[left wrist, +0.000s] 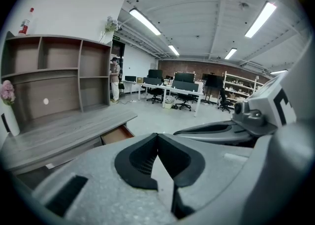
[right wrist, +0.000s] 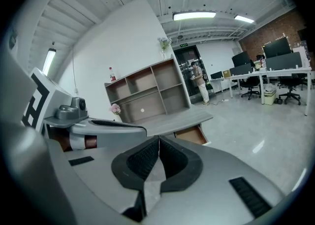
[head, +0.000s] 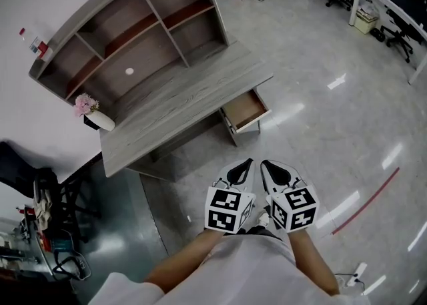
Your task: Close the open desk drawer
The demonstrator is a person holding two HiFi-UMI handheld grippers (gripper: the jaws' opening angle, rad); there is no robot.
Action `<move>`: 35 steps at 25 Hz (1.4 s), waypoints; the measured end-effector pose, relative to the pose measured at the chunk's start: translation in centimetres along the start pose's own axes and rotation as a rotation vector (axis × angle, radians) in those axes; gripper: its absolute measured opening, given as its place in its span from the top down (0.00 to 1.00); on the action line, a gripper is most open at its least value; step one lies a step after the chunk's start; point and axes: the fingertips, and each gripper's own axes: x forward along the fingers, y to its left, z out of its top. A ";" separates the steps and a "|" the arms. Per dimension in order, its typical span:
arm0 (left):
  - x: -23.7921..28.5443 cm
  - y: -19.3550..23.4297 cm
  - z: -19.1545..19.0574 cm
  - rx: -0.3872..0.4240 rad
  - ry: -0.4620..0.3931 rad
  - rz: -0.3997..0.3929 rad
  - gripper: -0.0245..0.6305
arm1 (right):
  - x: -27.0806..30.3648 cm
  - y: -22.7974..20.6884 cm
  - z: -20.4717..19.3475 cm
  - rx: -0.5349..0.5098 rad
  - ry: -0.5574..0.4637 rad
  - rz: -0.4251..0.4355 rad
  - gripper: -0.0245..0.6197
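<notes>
Head view: 1 desk (head: 180, 103), 1 open drawer (head: 244, 109), 2 hand-held grippers (head: 248, 164) (head: 265, 165), jaws together.

You are standing in an open-plan office. A grey wood-grain desk (head: 180, 107) with an open-shelf hutch (head: 133, 37) along its back edge stands against a white wall, and a vase of pink flowers (head: 93, 115) sits near one back corner. Across the polished grey floor (head: 320, 63) you can see long white tables (left wrist: 172, 90) carrying dark monitors (left wrist: 184, 77), with black swivel chairs (left wrist: 186, 103) drawn up to them. Strip lights (left wrist: 145, 21) run along the ribbed ceiling. A brick wall (left wrist: 197, 66) closes the far end, and a storage rack (left wrist: 238, 88) stands near it.
</notes>
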 end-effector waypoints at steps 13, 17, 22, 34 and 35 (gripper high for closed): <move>3.6 1.8 0.4 -0.019 0.017 -0.006 0.96 | 2.9 -2.9 0.0 0.023 0.024 -0.009 0.96; 5.9 3.2 0.8 -0.024 0.023 -0.034 0.96 | 4.9 -4.3 0.6 0.034 0.023 -0.030 0.96; 9.0 5.6 2.2 -0.021 0.026 -0.073 0.96 | 8.5 -5.8 1.3 0.045 0.040 -0.052 0.96; 15.9 13.7 2.6 0.009 0.065 -0.143 0.96 | 18.1 -10.3 0.9 0.157 0.050 -0.129 0.96; 16.4 14.4 2.2 0.009 0.074 -0.147 0.96 | 18.8 -10.7 0.5 0.173 0.053 -0.136 0.96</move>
